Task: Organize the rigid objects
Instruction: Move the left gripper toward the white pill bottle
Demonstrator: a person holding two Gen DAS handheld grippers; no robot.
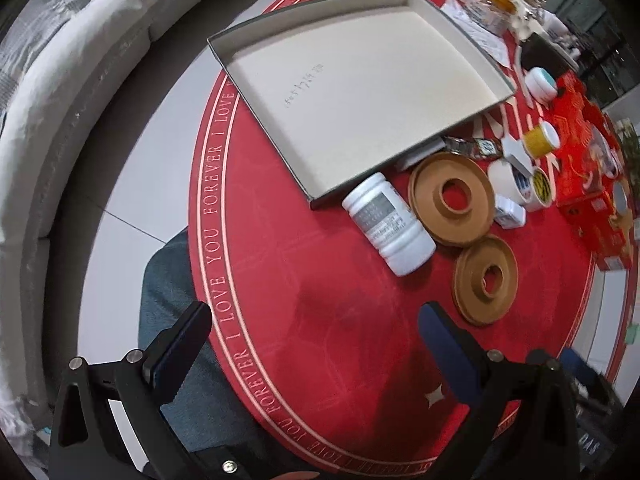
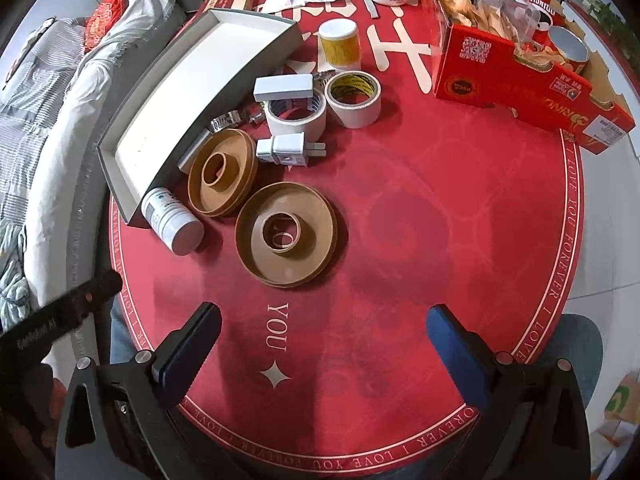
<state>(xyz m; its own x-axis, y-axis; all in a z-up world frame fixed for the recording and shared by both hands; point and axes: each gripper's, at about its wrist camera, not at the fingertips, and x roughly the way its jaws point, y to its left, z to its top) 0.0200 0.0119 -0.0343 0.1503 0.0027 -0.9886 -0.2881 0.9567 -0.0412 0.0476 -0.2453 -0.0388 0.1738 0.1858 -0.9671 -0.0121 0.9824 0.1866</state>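
Seen from the left wrist, the left tongs (image 1: 316,344) gape wide with nothing between them, hanging over the near rim of the round red table (image 1: 320,360), whose border reads "FOREVER I LOVE YOU FOREVER"; only this view looks straight into the shallow grey tray (image 1: 360,92), empty, with a faint handwritten scrawl on its white floor that cannot be read. Just right of the tray's near corner lies the white bottle (image 1: 388,228) on its side, its grey label too blurred to read, then two brown cardboard discs (image 1: 450,200) with centre holes. The right wrist view shows the right tongs (image 2: 324,340) equally wide and empty, above the word "YOU" and a small star printed on the cloth. This view alone makes plain the white plug adapter (image 2: 286,150), two rolls of tape (image 2: 352,98), a yellow-labelled jar (image 2: 339,44), and at far right the open red carton (image 2: 520,80) bearing a QR code.
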